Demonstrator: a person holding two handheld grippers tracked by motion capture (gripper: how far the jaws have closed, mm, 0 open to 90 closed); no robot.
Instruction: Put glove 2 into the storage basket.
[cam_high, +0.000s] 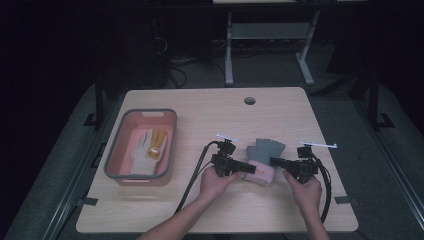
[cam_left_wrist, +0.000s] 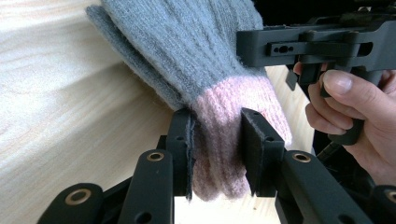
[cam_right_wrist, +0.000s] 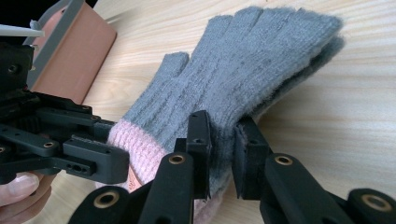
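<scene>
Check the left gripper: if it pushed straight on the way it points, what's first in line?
The left gripper points right, already shut on the pink cuff of the grey glove. Beyond the glove, the right gripper faces it and would probably be met next; the depth between them is unclear.

grey gloves (cam_high: 265, 150), pink cuffs (cam_high: 261, 171)

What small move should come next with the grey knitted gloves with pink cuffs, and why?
Probably lift the grey knitted gloves with pink cuffs slightly off the light wooden table, both hands together. The left gripper is shut on the pink cuff and the right gripper on the grey part. The salmon plastic bin with a grey rim already holds a glove, so it seems the likely destination.
</scene>
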